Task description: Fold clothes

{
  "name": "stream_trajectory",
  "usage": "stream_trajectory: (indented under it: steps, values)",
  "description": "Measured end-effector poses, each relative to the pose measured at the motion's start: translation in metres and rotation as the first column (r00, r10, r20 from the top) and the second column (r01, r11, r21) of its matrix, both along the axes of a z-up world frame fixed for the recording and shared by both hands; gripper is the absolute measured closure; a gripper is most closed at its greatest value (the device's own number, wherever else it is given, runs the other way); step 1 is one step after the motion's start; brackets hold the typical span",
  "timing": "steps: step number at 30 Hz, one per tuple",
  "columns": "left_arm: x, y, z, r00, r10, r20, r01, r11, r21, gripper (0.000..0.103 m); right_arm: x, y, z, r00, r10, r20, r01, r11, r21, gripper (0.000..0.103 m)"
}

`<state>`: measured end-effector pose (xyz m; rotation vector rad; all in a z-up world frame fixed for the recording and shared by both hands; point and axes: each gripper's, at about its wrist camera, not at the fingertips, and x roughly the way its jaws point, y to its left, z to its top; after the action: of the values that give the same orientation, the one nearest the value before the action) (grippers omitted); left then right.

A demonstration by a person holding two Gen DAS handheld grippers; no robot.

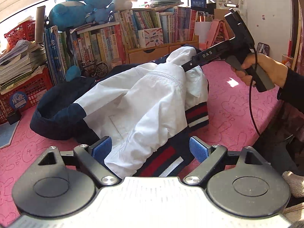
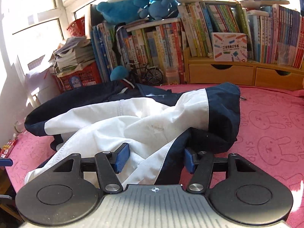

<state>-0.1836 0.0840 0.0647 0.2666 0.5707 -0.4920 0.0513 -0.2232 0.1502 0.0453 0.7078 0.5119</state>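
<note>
Pink cloth with rabbit drawings (image 2: 269,133) covers the whole surface, and a crowded bookshelf (image 2: 199,38) fills the upper part of both frames. On the cloth, in the middle, the navy and white jacket (image 1: 144,98) lies crumpled, its striped hem (image 1: 167,161) at the lower centre. The left gripper (image 1: 152,150) has its jaws wide apart, hem between them, pads not pressing. The right gripper (image 2: 154,157) stands half closed around white and navy fabric; if it pinches, I cannot tell.
</note>
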Motion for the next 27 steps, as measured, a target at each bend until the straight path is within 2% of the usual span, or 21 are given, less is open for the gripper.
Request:
stream_trajectory:
  steps: [2,5,7,9,11,13,15,17,19,22,26,27]
  values:
    - [-0.001,-0.011,-0.008,0.999,-0.036,0.000,0.036,0.999,0.002,0.006,0.014,0.006,-0.002,1.000,-0.005,-0.024,0.006,0.999,0.041,0.044]
    - [0.013,-0.029,-0.022,0.998,-0.065,0.002,0.065,0.998,-0.022,0.004,0.026,0.004,0.006,0.999,-0.036,-0.008,0.037,0.984,0.174,0.040]
    - [0.031,-0.039,-0.031,1.000,-0.027,0.011,0.027,1.000,-0.001,0.004,0.031,-0.003,0.011,0.998,-0.058,-0.008,0.058,0.968,0.246,0.031]
    - [0.053,-0.049,-0.039,0.998,0.068,0.016,-0.069,0.997,0.026,0.004,0.027,-0.011,0.013,0.999,-0.044,0.004,0.042,0.967,0.251,0.026]
    - [0.081,-0.043,-0.044,0.986,0.163,-0.021,-0.163,0.987,0.005,0.004,0.010,-0.017,0.011,0.998,-0.004,0.058,-0.006,0.985,0.171,0.021]
    - [0.103,-0.028,-0.045,0.974,0.204,-0.103,-0.213,0.973,-0.086,0.004,-0.021,-0.018,0.003,0.990,0.057,0.132,-0.059,0.998,0.012,0.017]
    - [0.117,-0.016,-0.047,0.958,0.227,-0.172,-0.254,0.955,-0.153,0.004,-0.053,-0.018,-0.011,0.977,0.137,0.163,-0.115,0.984,-0.139,0.015]
    - [0.127,-0.007,-0.051,0.946,0.244,-0.212,-0.285,0.939,-0.191,0.004,-0.086,-0.013,-0.028,0.963,0.224,0.147,-0.184,0.952,-0.246,0.014]
    - [0.128,-0.004,-0.054,0.944,0.244,-0.223,-0.290,0.934,-0.206,0.004,-0.109,-0.006,-0.043,0.950,0.278,0.142,-0.225,0.924,-0.308,0.011]
    - [0.122,-0.005,-0.053,0.948,0.243,-0.208,-0.284,0.938,-0.198,0.004,-0.124,0.019,-0.064,0.937,0.303,0.176,-0.209,0.887,-0.412,0.007]
    - [0.114,-0.005,-0.049,0.949,0.246,-0.199,-0.286,0.936,-0.204,0.004,-0.114,0.048,-0.082,0.938,0.283,0.198,-0.173,0.882,-0.439,0.007]
    - [0.113,-0.005,-0.048,0.948,0.247,-0.199,-0.287,0.934,-0.210,0.004,-0.109,0.051,-0.080,0.945,0.264,0.195,-0.163,0.893,-0.419,0.011]
